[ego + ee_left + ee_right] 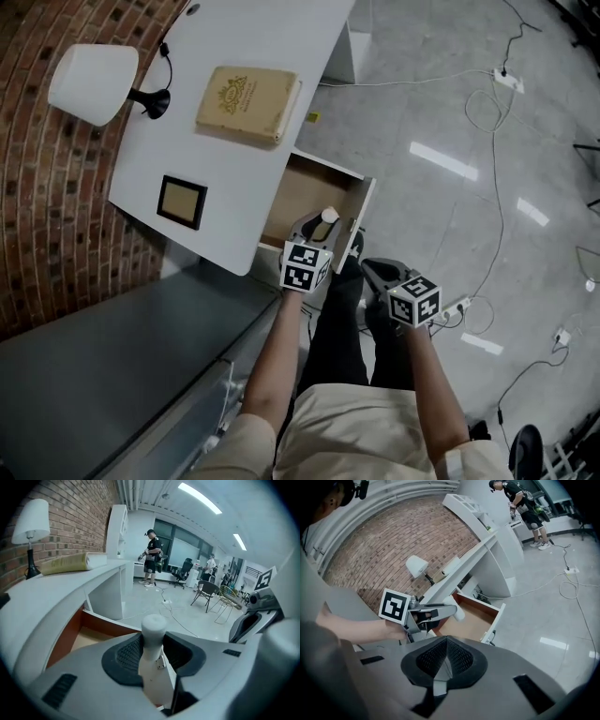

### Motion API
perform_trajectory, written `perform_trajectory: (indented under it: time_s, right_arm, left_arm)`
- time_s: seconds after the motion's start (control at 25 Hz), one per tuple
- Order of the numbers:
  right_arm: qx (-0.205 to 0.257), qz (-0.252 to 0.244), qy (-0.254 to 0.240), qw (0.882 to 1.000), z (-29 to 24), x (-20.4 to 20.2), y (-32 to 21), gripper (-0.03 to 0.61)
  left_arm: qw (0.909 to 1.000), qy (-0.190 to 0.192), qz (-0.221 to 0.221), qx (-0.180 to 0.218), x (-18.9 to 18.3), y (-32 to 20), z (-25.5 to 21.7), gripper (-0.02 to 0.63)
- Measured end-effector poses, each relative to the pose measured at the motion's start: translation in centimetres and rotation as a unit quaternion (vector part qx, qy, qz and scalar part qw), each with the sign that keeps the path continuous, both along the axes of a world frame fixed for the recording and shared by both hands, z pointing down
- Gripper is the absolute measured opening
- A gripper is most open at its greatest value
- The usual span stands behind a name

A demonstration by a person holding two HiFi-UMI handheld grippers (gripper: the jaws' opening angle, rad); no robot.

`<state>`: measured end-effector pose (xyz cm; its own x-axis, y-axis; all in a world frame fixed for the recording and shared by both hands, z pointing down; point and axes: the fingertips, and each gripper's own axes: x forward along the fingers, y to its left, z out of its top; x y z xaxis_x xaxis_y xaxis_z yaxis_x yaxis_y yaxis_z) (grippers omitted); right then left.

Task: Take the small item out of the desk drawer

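Left gripper [319,229] grasps the small white bottle [153,637] above the open drawer [302,190] to clear its rim; right gripper [446,662], clenched empty, hangs beside the drawer, out of the way

The small bottle [152,658] is off-white with a white cap. The left gripper [323,225] and right gripper [375,274] are grey with black ribbed pads, each with a cube of black-and-white square markers. The desk [234,150] is white, its drawer [295,197] tan inside. The book [247,103] is cream with a gold emblem. The lamp [92,82] has a white shade and black base. The wall [37,206] is red-brown brick, the floor [441,216] glossy pale grey.
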<state>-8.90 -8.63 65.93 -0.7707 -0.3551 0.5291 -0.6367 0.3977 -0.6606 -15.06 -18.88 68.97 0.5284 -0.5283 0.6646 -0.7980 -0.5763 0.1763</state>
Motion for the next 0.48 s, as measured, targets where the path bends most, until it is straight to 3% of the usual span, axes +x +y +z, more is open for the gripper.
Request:
perform_trajectory:
  time_s: [0.48]
  right_arm:
    - [0.001,-0.018,0.037,0.999,-5.5,-1.0,1.8,0.026]
  left_arm:
    - [0.9953,0.043,-0.079,0.034,-2.8,6.0,-10.1,0.146]
